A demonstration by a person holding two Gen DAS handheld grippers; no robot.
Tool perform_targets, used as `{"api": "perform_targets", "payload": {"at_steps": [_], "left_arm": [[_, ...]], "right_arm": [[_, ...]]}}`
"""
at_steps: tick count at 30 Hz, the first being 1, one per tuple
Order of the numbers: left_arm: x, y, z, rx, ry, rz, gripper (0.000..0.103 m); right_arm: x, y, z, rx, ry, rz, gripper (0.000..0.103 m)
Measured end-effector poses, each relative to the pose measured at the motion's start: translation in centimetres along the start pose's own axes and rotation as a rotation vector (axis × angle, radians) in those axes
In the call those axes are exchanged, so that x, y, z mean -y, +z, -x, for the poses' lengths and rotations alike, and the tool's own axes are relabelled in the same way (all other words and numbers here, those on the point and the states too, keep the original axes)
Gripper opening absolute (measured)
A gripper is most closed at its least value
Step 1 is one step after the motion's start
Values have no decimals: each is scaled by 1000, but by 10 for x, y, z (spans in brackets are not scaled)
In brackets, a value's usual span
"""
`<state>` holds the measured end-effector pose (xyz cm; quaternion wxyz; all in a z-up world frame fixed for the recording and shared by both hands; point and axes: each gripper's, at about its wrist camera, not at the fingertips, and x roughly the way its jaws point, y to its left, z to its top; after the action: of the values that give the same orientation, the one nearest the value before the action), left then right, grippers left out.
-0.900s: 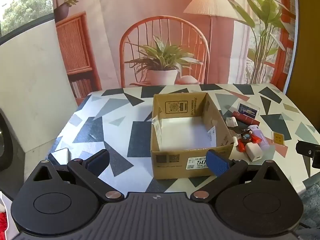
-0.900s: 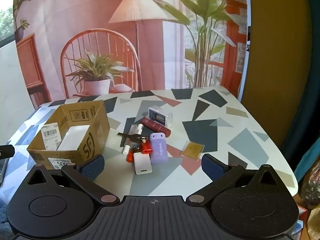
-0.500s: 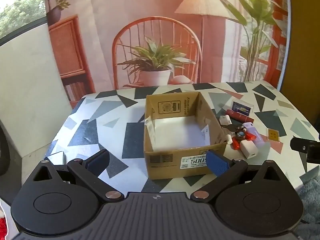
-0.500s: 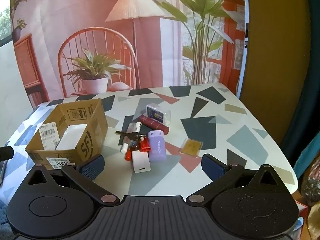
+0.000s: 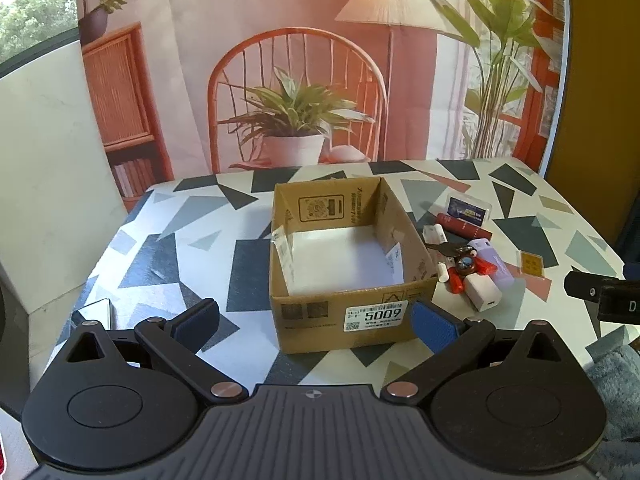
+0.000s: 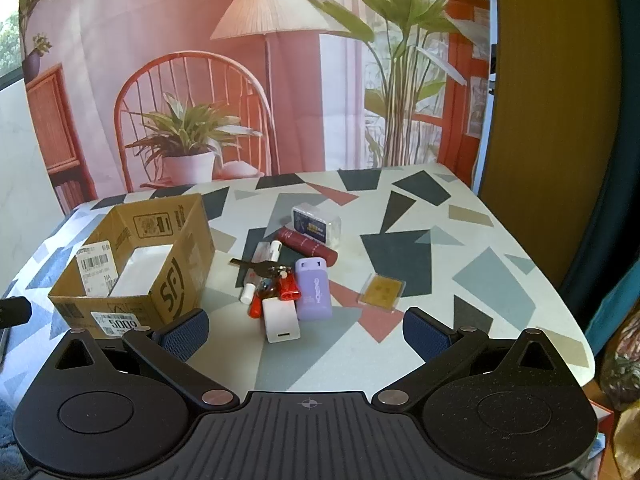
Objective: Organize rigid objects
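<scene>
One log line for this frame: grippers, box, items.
left gripper: open | right gripper: open | cardboard box: nothing inside | small items: piled beside box

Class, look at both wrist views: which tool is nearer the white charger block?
Right. The right tool hangs just short of the white charger block, which sits between its fingers' line; the left tool faces the cardboard box, charger off to its right.

The left tool [image 5: 316, 320] and the right tool [image 6: 306, 330] both tilt downward, jaws spread wide, nothing between their pads.
</scene>
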<state>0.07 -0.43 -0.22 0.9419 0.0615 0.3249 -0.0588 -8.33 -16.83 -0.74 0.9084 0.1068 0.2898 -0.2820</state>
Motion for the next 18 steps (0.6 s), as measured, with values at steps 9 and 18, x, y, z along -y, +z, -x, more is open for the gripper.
{"api": "perform_targets", "payload": {"at_steps": [9,18], "left_arm": [[-1,0,0,-2,-3,14,103],[0,-1,1,0,-2,14,103]], "right_arm": [[-1,-1,1,-7,1,4,103],[-1,-1,0,-9,1,4,103]]}}
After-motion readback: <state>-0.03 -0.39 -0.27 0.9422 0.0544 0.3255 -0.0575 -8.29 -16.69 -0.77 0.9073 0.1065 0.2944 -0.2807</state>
